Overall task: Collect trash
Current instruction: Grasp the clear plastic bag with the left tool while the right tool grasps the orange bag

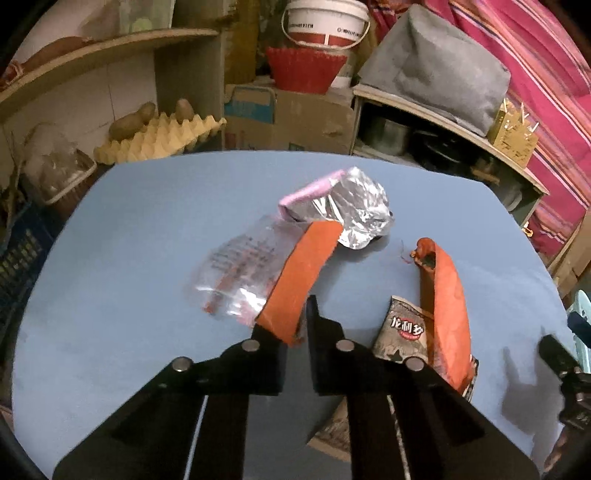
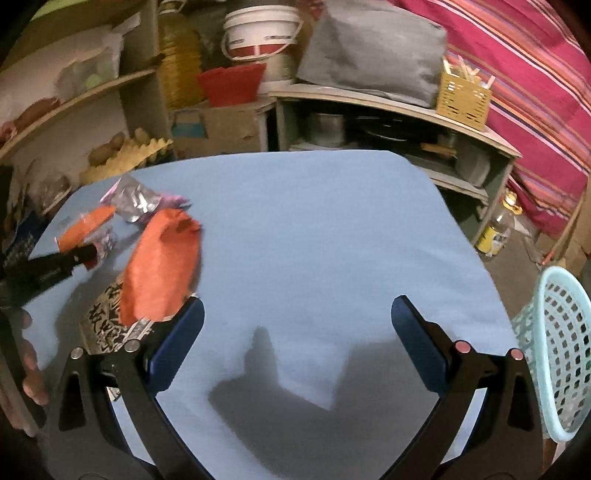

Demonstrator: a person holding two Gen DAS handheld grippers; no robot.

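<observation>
On the blue table (image 1: 140,229) lie a silver foil wrapper with a pink edge (image 1: 354,206), a clear plastic bag (image 1: 240,273) and a dark printed snack wrapper (image 1: 402,328). My left gripper (image 1: 375,240) has orange fingers that stand apart, so it is open. Its left finger lies over the clear bag's edge and its right finger over the snack wrapper, which reaches partly into the gap. In the right wrist view this gripper (image 2: 146,218) sits at the far left over the same trash. My right gripper (image 2: 297,332) is wide open over bare table, nothing between its blue fingers.
A light blue plastic basket (image 2: 557,350) stands off the table's right edge. Behind the table are shelves with pots, a cardboard box (image 1: 288,118), a red tub, a white bucket (image 1: 325,22) and an egg tray with potatoes (image 1: 159,136). A hand (image 2: 29,369) shows at the left.
</observation>
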